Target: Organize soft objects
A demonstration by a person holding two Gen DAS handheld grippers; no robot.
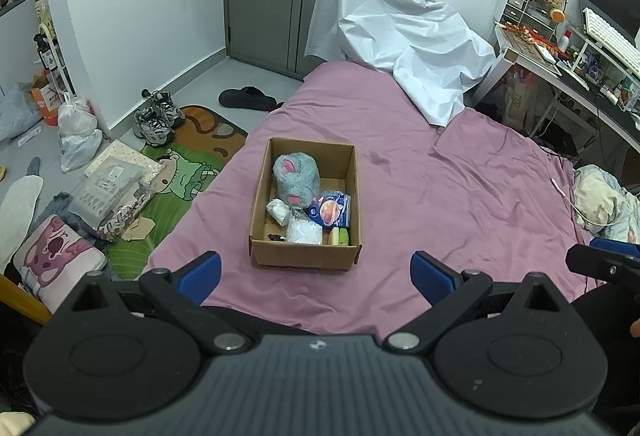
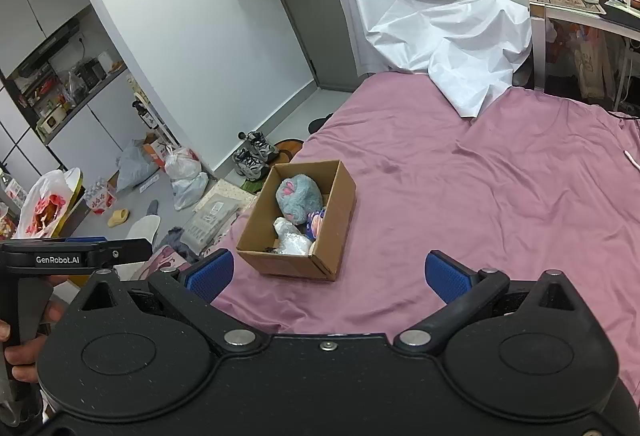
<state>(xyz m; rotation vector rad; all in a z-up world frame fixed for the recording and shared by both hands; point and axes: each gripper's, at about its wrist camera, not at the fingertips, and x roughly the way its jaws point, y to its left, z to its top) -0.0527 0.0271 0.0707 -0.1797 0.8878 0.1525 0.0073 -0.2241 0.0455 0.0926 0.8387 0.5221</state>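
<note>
While white sheet (image 1: 404, 47) drapes far bed (image 1: 460, 195) end, nothing blocks | cardboard box (image 1: 306, 256) holds grey plush (image 1: 295, 177) & packets | left gripper (image 1: 316, 272) + right gripper (image 2: 329, 272) wide, empty

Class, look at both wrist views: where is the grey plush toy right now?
The grey plush toy lies inside the cardboard box on the pink bedsheet, filling the box's far end, with a white wad and other small items nearer the cameras.

Left black claw with blue pads (image 1: 316, 274): jaws spread wide, nothing between them. Right black claw with blue pads (image 2: 328, 274): likewise wide apart, empty. Hand (image 2: 24, 352) grips the left claw's handle. Both held level, side by side.
</note>
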